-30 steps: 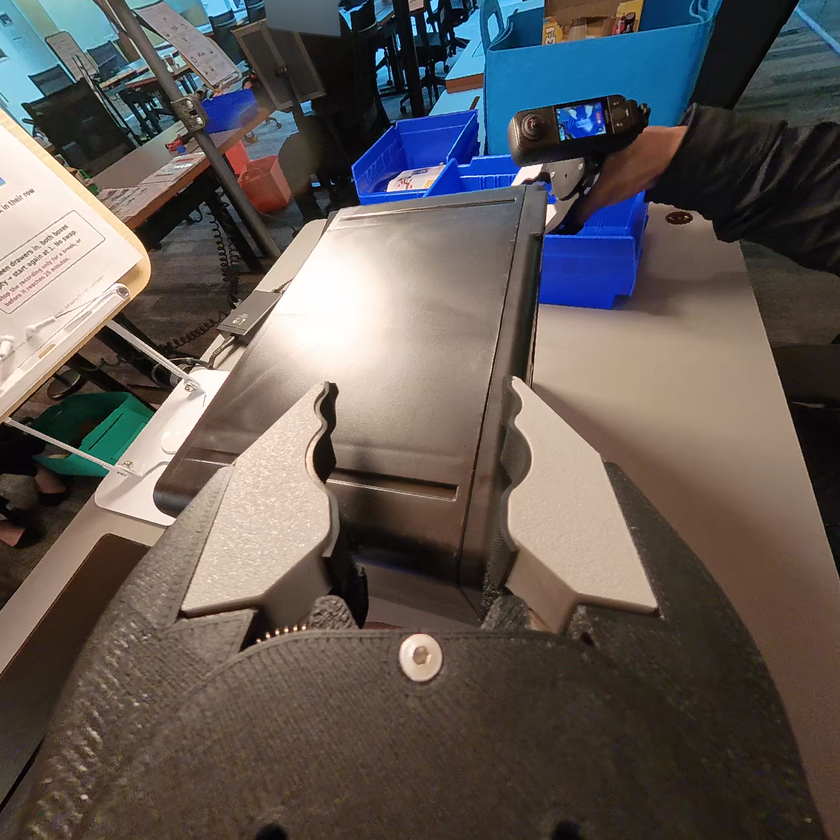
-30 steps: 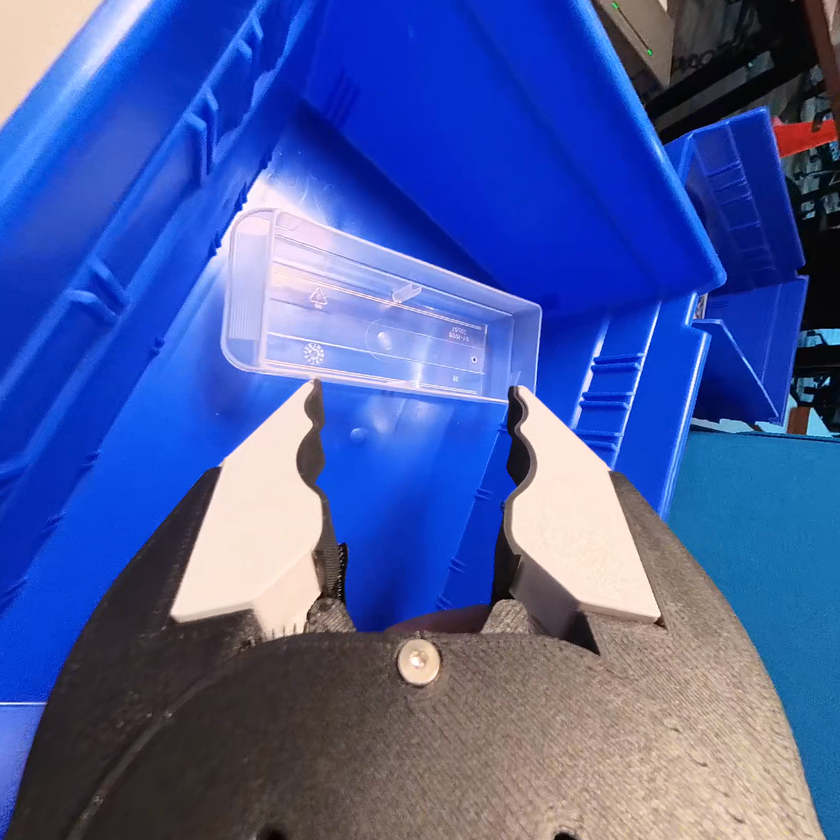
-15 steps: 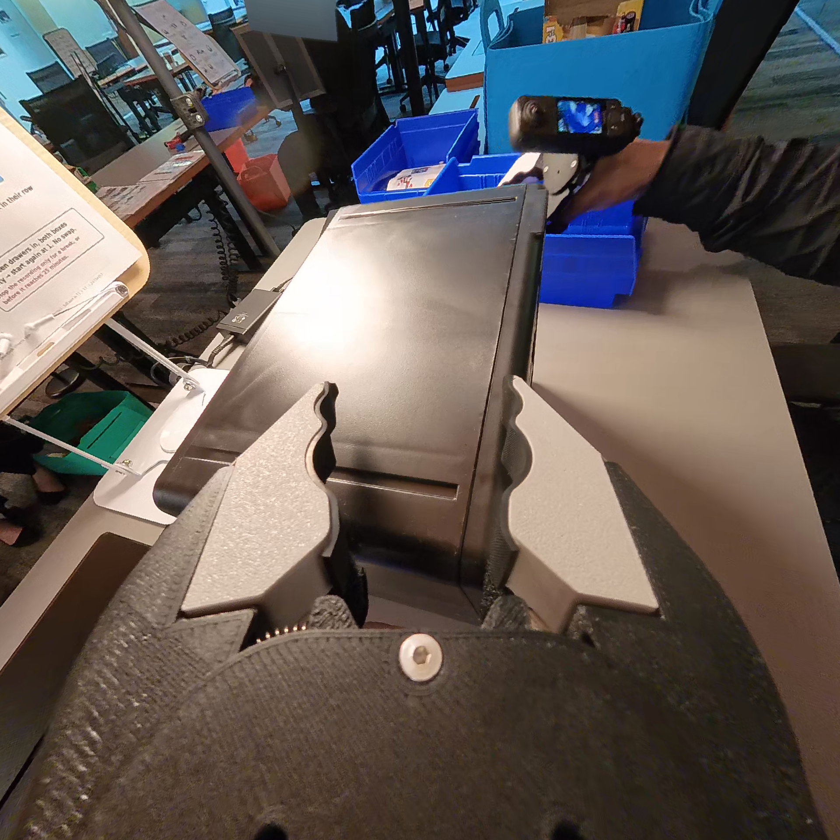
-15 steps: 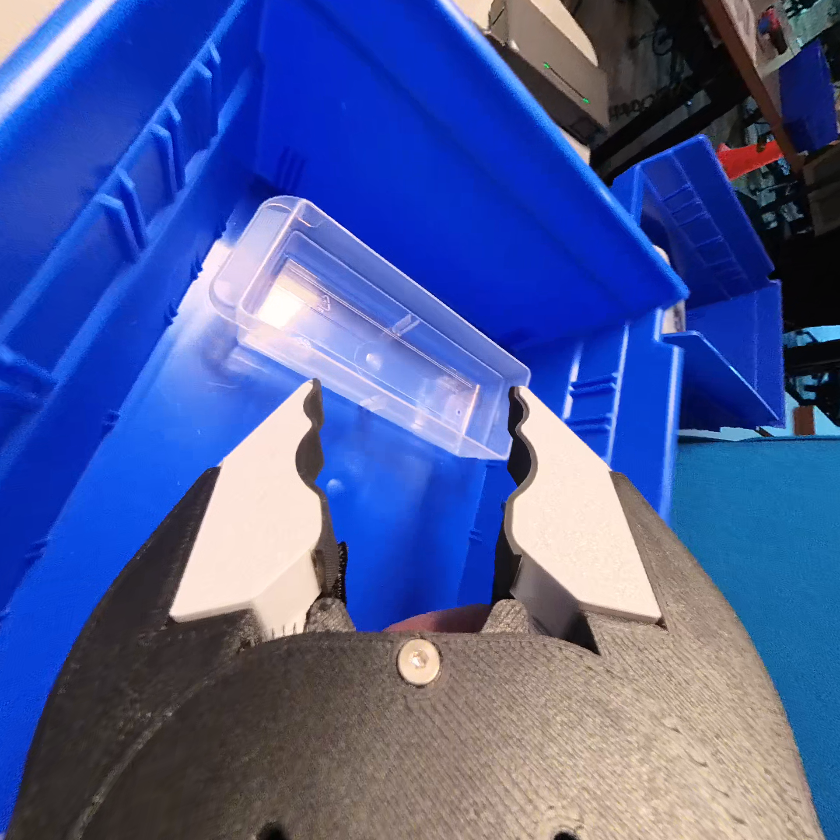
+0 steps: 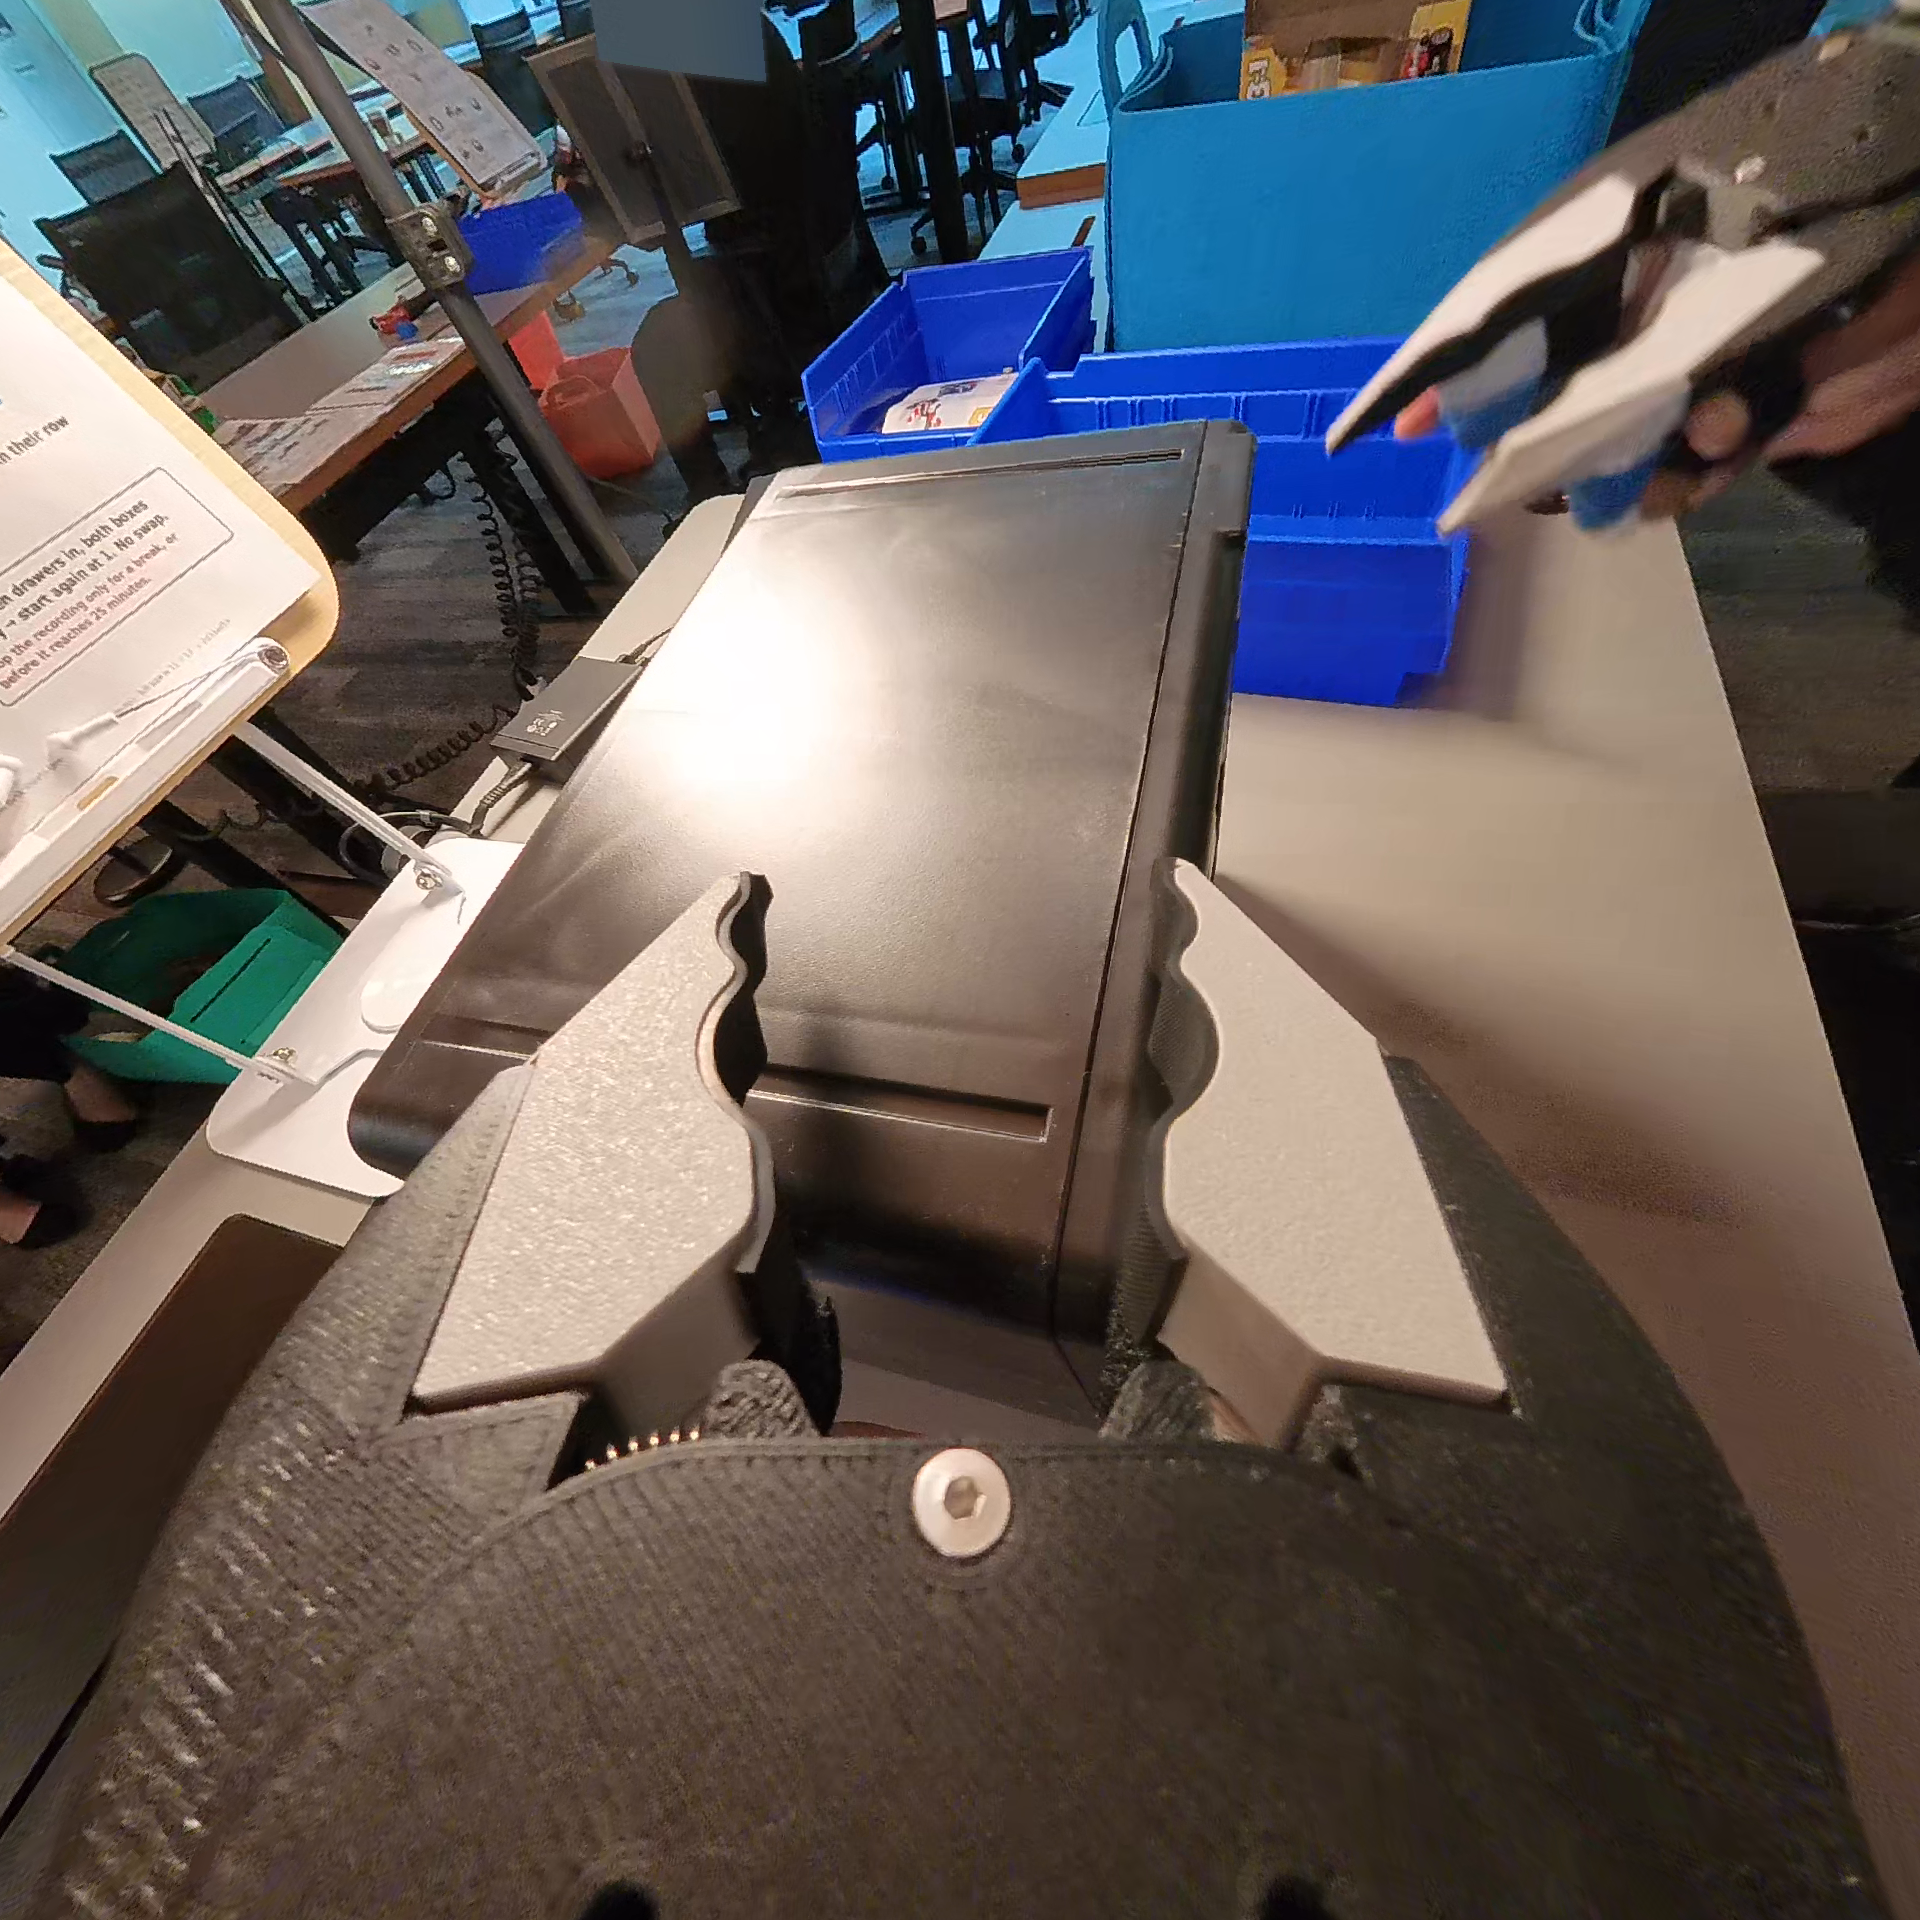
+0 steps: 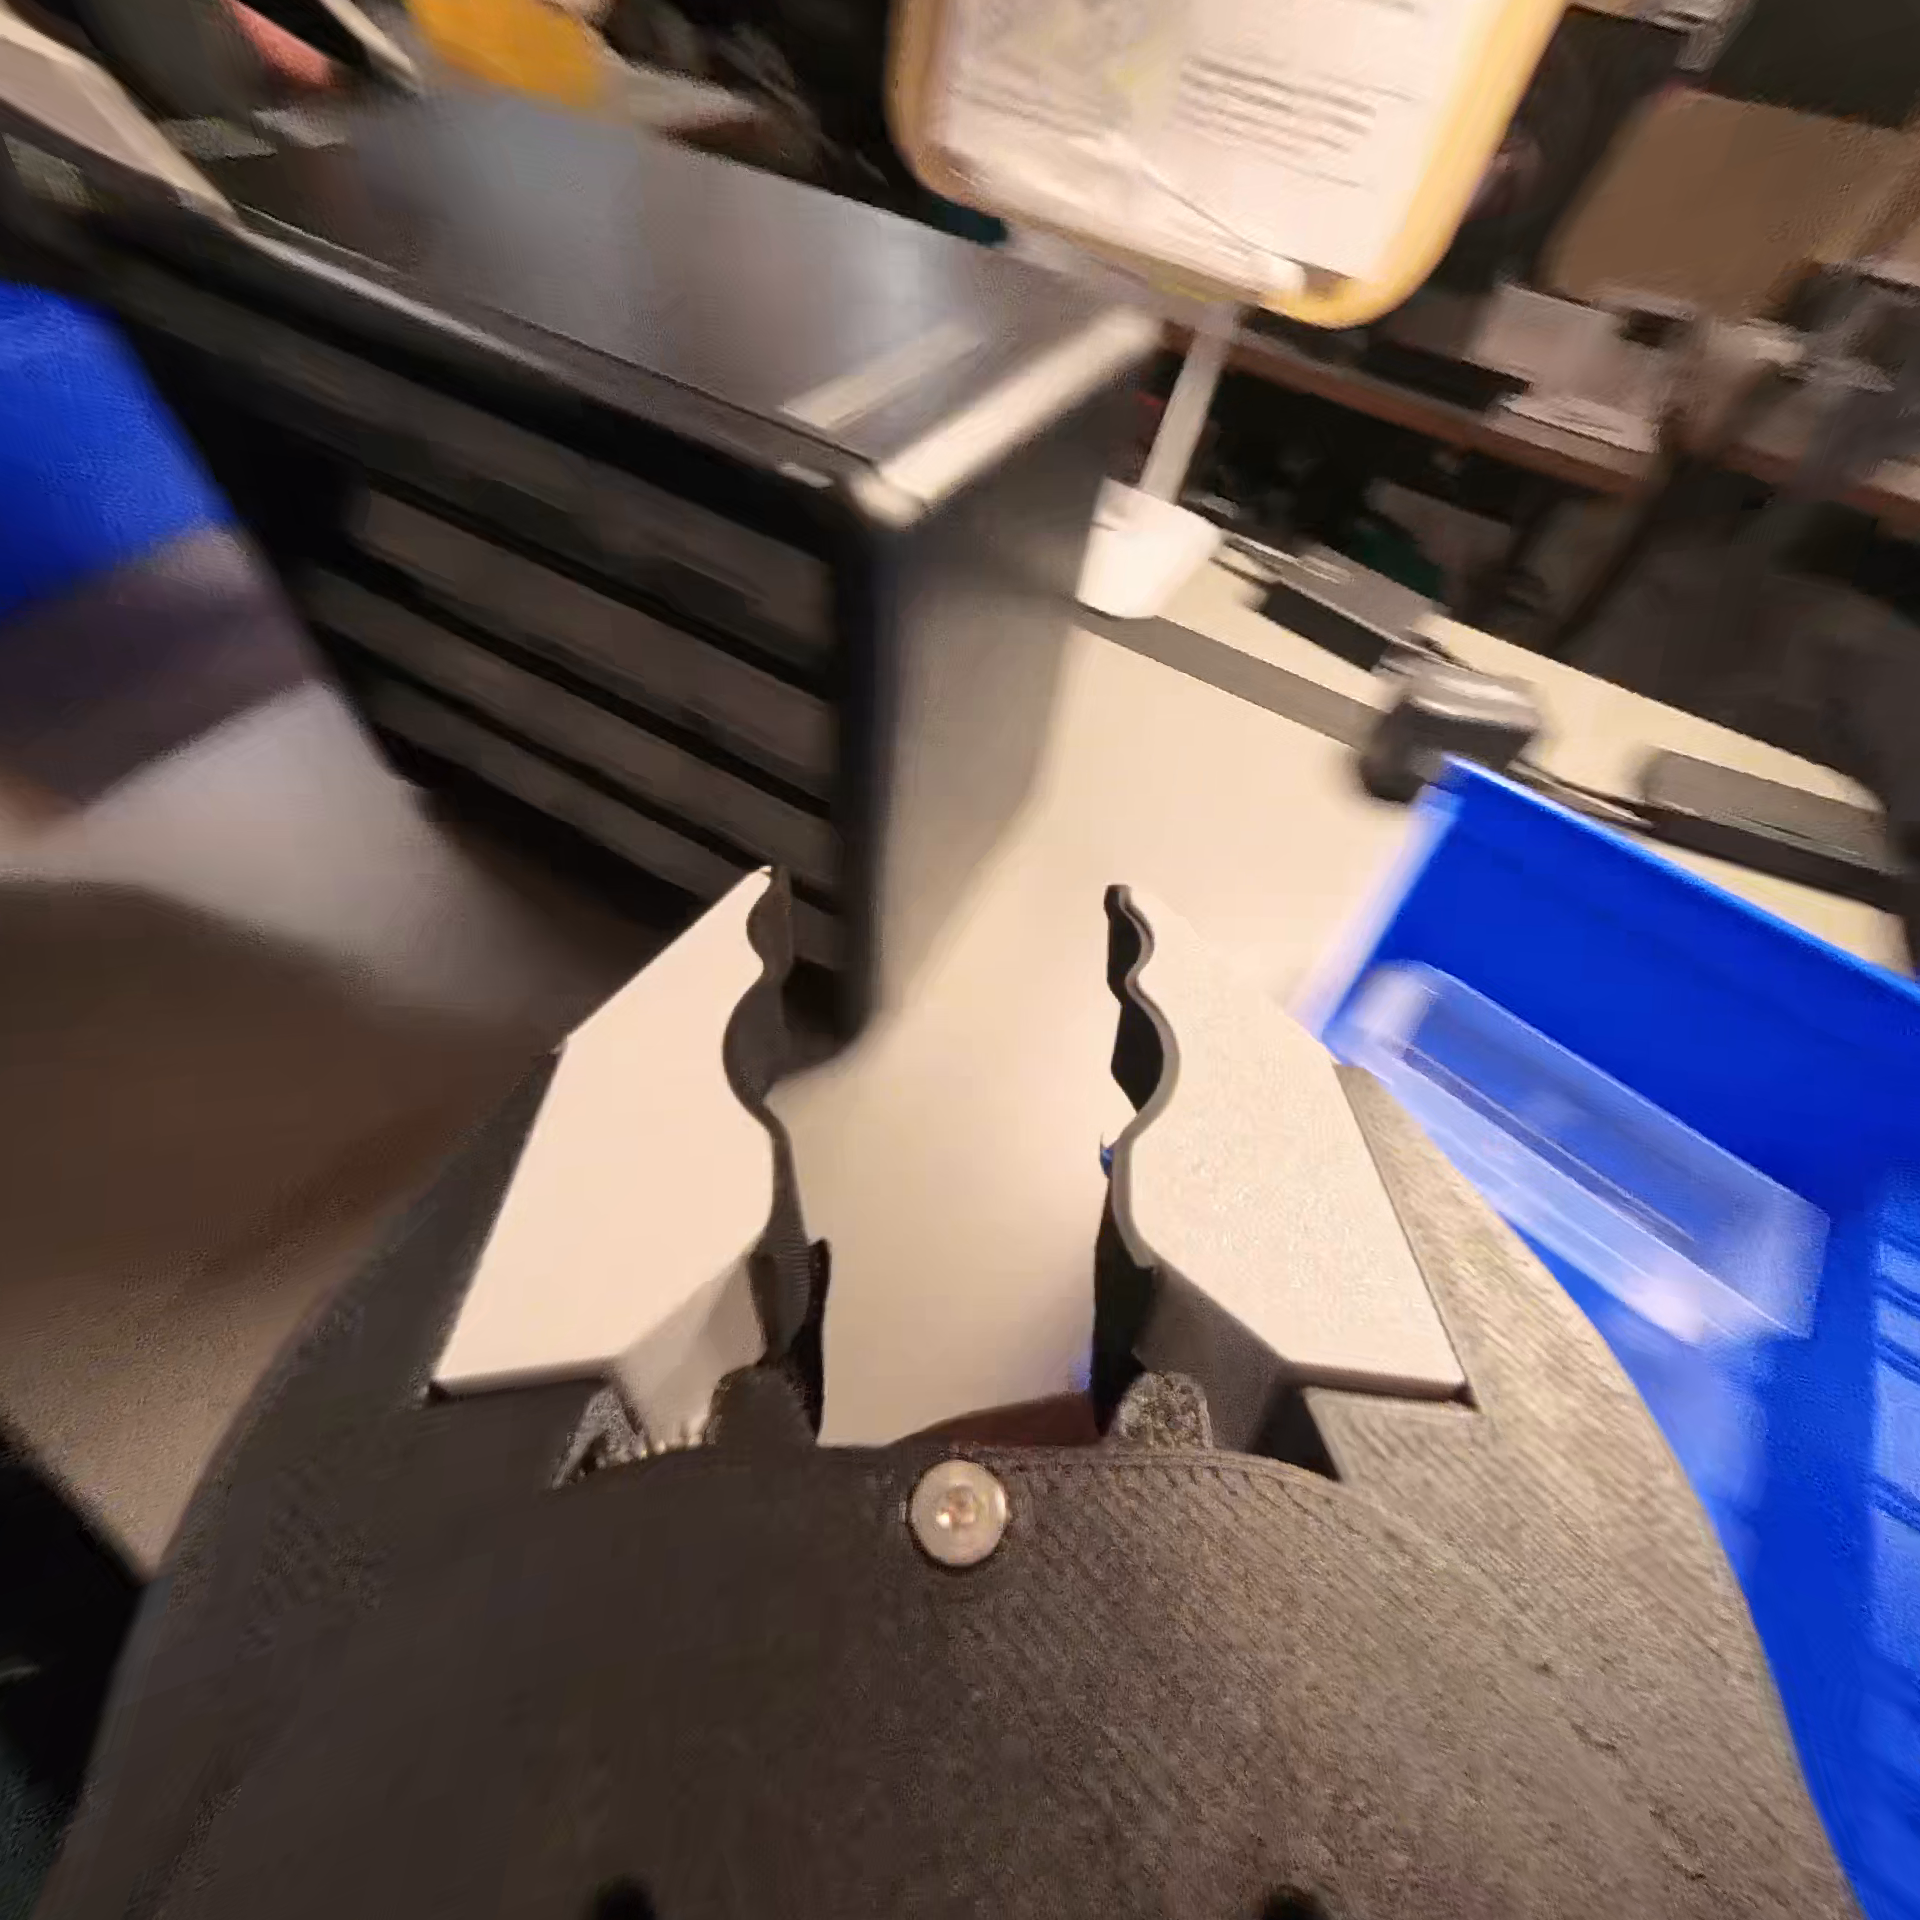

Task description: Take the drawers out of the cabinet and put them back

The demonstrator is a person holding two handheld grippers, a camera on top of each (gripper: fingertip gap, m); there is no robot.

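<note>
The black cabinet (image 5: 894, 727) lies along the table in the left wrist view. My left gripper (image 5: 964, 888) is open, its fingers spread over the cabinet's near end and holding nothing. In the right wrist view, which is blurred by motion, my right gripper (image 6: 943, 891) is open and empty above the table, pointing at the cabinet's front corner (image 6: 582, 582). A clear plastic drawer (image 6: 1590, 1164) lies in the blue bin (image 6: 1662, 935) to its right. The right gripper also shows in the left wrist view (image 5: 1392, 483), in the air above that blue bin (image 5: 1340, 613).
The grey table (image 5: 1455, 935) stretches to the right of the cabinet. A second blue bin (image 5: 935, 353) stands behind the cabinet. A clipboard on a stand (image 5: 125, 582) is at the left, with a power adapter (image 5: 566, 717) beside the cabinet. A person's hand holds the right gripper.
My right gripper has pulled out of the blue bin, leaving the clear drawer there, swung towards the cabinet, and its jaws have narrowed on nothing. My left gripper has stayed still.
</note>
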